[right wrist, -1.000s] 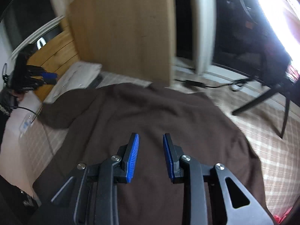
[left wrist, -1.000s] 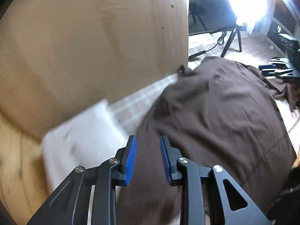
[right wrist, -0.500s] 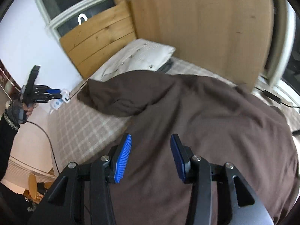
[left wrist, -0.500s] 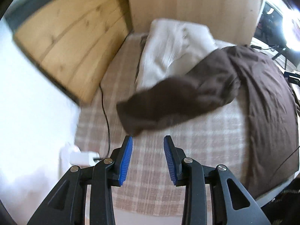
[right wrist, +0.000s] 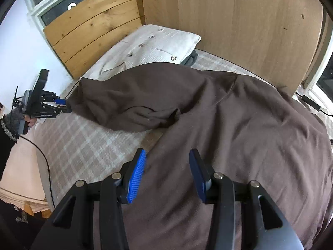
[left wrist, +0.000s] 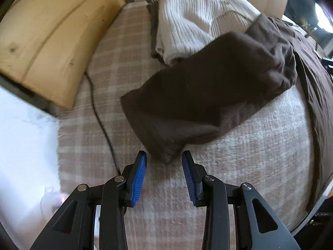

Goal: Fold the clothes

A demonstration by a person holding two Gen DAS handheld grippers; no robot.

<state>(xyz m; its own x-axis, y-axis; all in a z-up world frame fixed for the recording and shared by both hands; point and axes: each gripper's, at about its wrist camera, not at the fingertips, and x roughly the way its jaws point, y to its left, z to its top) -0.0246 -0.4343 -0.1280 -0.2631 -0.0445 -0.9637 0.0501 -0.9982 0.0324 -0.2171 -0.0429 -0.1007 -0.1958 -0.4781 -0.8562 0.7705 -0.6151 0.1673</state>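
Brown garment (right wrist: 229,120) spread on plaid bed (right wrist: 83,145).
Left hand-held gripper (left wrist: 164,174): jaws apart, straddling the sleeve cuff (left wrist: 164,156). Right hand-held gripper (right wrist: 166,175): jaws apart above the body; only its view shows the cream jacket's buttons (right wrist: 141,45).

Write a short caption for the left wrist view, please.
Open left gripper poised at the cuff of the brown garment's sleeve on the checked bedcover.

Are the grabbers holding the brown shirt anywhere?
No. The left gripper is open around the brown shirt's sleeve end, not pinching it. The right gripper is open above it.
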